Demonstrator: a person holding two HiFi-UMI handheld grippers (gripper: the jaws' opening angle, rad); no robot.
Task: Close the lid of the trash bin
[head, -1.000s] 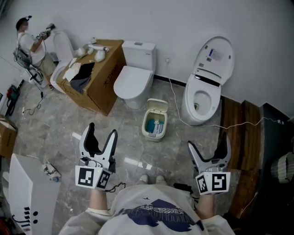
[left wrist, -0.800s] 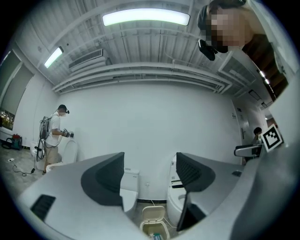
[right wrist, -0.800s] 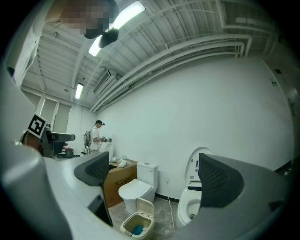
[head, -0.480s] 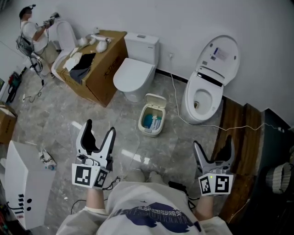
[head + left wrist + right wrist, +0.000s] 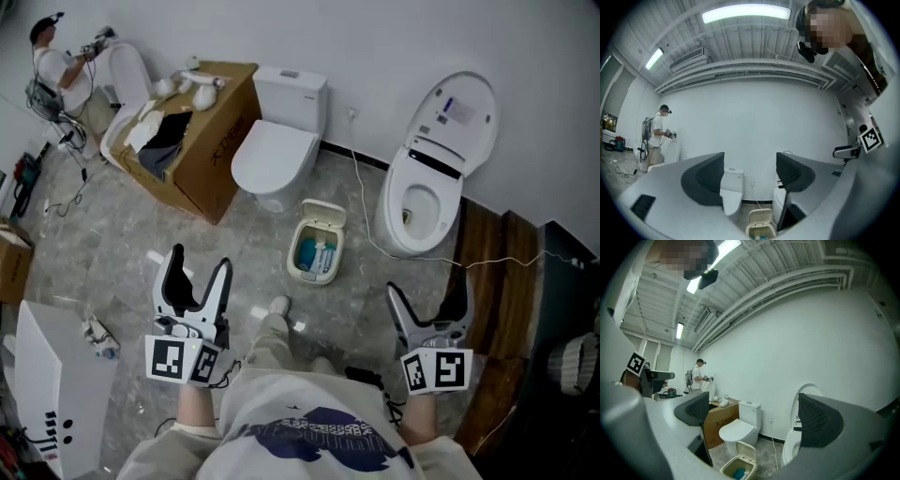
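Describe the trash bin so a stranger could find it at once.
Along the white wall stand a shut toilet and an open toilet. On the grey floor between them sits the small cream trash bin. Only it is low, with an open lid showing blue items inside.

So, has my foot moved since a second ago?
Yes. The shoe has stepped forward and is now much nearer the open trash bin.

Dark print runs along the side of the cardboard box [image 5: 211, 159], too small to read; nothing else legible.
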